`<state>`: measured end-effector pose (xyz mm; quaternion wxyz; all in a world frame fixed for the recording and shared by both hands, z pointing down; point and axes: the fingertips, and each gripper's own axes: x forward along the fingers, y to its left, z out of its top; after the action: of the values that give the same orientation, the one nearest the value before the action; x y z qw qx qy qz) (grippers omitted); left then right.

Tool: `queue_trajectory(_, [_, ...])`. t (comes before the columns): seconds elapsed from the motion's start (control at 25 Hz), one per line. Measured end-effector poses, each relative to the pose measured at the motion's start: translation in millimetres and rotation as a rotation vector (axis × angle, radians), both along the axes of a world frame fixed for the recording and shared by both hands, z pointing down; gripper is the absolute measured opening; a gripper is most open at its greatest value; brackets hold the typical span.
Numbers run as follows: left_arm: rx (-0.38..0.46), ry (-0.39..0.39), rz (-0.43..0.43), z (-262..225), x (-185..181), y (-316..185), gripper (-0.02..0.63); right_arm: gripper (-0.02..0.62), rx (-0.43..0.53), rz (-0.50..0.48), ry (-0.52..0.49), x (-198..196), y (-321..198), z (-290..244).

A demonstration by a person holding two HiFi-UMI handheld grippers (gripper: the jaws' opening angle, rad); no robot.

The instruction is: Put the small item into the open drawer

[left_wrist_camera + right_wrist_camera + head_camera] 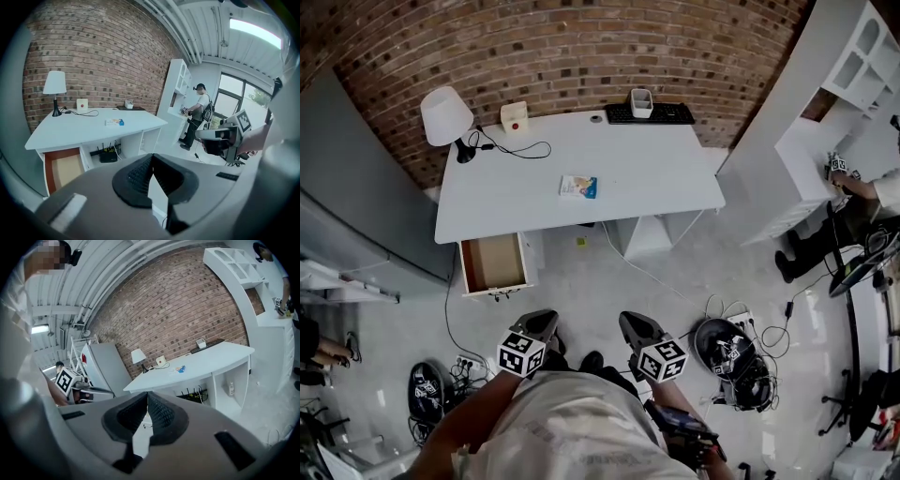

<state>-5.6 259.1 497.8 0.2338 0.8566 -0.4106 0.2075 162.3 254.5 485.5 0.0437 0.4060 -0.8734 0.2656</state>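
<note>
I have the left tool and the right tool both closed on nothing, well short of the counter. The drawer stands open under the counter's left end. The item lies mid-counter.

We are in an office-style room set inside an industrial-looking workspace. A long white desk stands against a red brick wall. It has a table lamp at its back left corner, a keyboard along its back edge and an open drawer under its left end. Tall white shelving stands to the desk's right. A tangle of cables and gear lies on the pale floor. Bare pipes cross the ceiling, and a second person works at the shelving.
</note>
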Motion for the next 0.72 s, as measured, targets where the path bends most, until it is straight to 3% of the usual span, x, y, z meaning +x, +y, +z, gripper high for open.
queue_trajectory(0.72, [-0.032,0.035,-0.006,11,-19,-47,0.006,0.006,-0.036,0.002,0.046,-28,-43,3])
